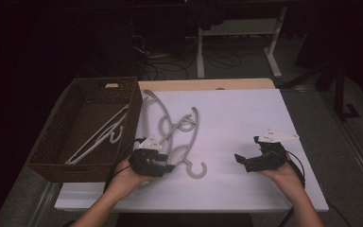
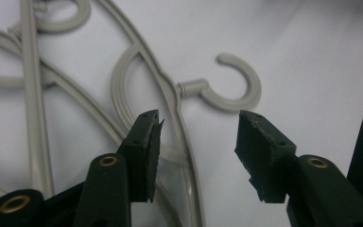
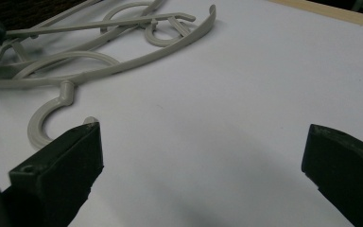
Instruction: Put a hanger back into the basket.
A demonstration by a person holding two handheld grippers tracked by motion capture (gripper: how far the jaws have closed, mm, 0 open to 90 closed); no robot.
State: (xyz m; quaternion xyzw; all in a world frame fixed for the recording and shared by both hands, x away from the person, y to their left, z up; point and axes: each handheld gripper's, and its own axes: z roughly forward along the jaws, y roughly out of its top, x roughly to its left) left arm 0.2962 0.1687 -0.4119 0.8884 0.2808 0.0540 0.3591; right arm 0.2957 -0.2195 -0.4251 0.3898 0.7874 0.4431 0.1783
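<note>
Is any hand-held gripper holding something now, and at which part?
Nothing is held. The left hand-held gripper straddles the hanger near its hook, jaws apart. The right hand-held gripper is open.

Two grey hangers (image 1: pixel 177 137) lie tangled on the white tabletop (image 1: pixel 246 123), around ten o'clock from its middle. One woven brown basket (image 1: pixel 52 163) sits at nine o'clock, with white hangers (image 1: pixel 101 135) inside; they look like two, though the dim light leaves that count unsure. Two tools are present, one left tool (image 1: pixel 168 166), one right tool (image 1: pixel 240 158).
</note>
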